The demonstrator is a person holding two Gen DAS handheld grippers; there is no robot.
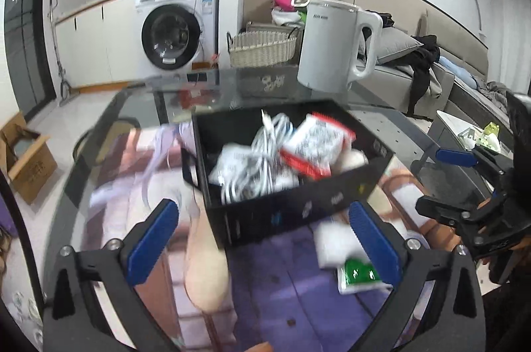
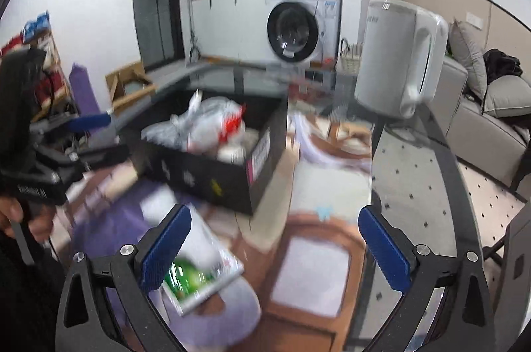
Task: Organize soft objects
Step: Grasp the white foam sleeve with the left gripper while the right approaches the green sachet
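Left wrist view: black bin (image 1: 292,166) holds several soft packets; green-and-white packet (image 1: 360,277) remains outside; left gripper (image 1: 265,247) and right gripper (image 2: 275,252) both spread wide, empty.

We are seeing print on the kettle (image 1: 332,46), box (image 1: 298,199) and red-edged packet (image 1: 315,146), all blurring beyond reading.

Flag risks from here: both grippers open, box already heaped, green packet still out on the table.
1. The black box is heaped; the red-and-white packet sits high and could slide out.
2. The green packet lies beside one right finger, not between them, so closing may miss.
3. The kettle stands near the box.
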